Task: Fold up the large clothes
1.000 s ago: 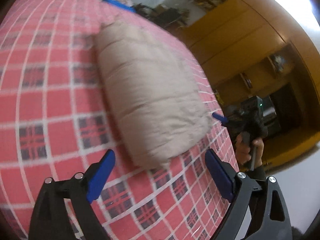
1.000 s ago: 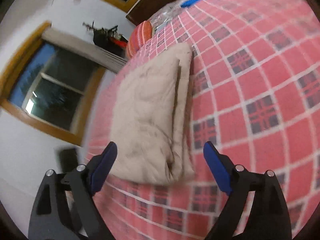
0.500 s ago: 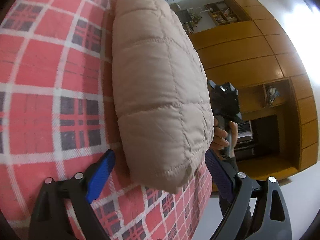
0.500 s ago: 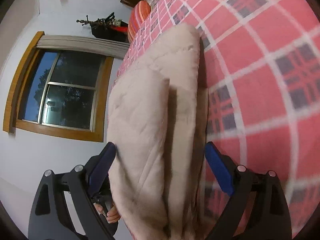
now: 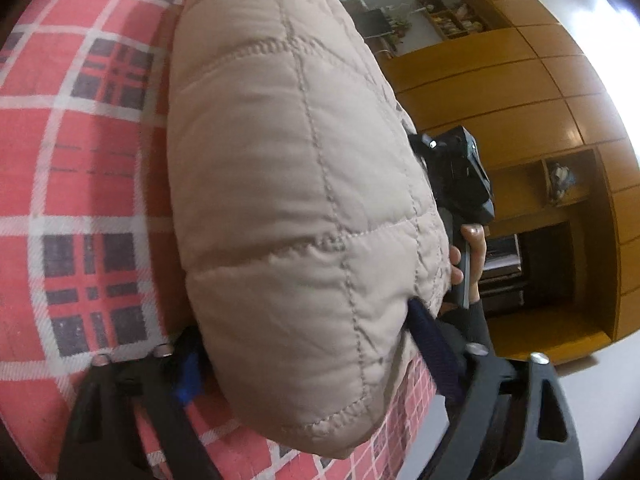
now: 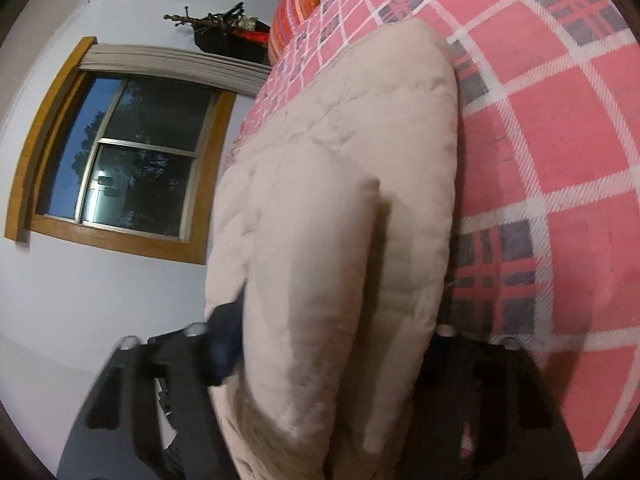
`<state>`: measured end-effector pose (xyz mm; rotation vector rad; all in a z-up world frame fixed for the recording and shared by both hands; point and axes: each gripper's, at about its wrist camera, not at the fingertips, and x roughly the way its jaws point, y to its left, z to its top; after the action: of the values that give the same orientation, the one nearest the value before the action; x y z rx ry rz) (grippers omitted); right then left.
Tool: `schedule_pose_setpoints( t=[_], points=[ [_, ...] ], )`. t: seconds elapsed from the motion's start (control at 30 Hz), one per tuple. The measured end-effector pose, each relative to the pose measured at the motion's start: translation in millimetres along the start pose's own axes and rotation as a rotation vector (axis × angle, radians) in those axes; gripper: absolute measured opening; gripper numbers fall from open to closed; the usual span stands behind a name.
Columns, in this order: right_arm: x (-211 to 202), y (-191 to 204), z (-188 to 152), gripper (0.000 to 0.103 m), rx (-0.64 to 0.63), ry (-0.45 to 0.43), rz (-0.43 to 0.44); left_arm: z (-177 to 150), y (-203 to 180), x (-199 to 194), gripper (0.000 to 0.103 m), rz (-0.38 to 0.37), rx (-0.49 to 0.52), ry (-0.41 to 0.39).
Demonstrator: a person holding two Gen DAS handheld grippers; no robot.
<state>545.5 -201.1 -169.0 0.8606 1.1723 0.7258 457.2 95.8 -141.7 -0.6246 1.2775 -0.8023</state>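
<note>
A folded beige quilted jacket lies near the edge of a bed with a red plaid cover. My left gripper is open and straddles one end of the bundle, a blue finger on each side against the fabric. At the other end, my right gripper has its fingers pressed into the jacket, shut on its folded layers. In the left wrist view a hand holds the right gripper's black body behind the jacket.
A wooden wardrobe wall stands beyond the bed edge on one side. On the other side are a wood-framed window and a white wall. An orange striped pillow lies at the far end of the plaid cover.
Both grippers came down from above the bed to the two ends of the jacket. The right jaws narrowed onto the fabric. The left jaws kept their width.
</note>
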Motion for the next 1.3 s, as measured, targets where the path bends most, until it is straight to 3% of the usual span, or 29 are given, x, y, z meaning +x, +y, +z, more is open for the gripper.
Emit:
schedule_pose_setpoints(
  t=[0.17,0.47,0.6,0.8,0.87,1.0,1.07,1.17,1.3],
  points=[
    [-8,12,-13,0.044,-0.024,-0.036,0.021,-2,-18,-10,0.062,0.05,0.057,-0.001],
    [11,72,-50,0.043,-0.077,-0.07,0.06,-24,-36,-65,0.061,0.067,0.104,-0.032],
    [44,105,-86,0.043,-0.108,-0.043,0.087,-51,-24,-102,0.061,0.075,0.11,-0.049],
    [107,124,-143,0.043,-0.121,0.041,0.098,-89,18,-148,0.062,0.089,0.071,-0.048],
    [132,121,-155,0.043,-0.107,0.071,0.086,-97,35,-152,0.063,0.097,0.055,-0.041],
    [146,107,-161,0.049,-0.05,0.058,0.115,-104,65,-138,0.072,0.038,-0.021,-0.047],
    [137,106,-164,0.056,-0.042,0.046,0.089,-105,66,-137,0.073,0.012,-0.041,-0.061],
    [111,115,-165,0.065,-0.07,0.013,0.025,-109,59,-153,0.073,0.045,-0.008,-0.068],
    [63,142,-171,0.062,-0.17,-0.13,-0.135,-109,48,-207,0.074,0.219,0.05,-0.195]
  ],
)
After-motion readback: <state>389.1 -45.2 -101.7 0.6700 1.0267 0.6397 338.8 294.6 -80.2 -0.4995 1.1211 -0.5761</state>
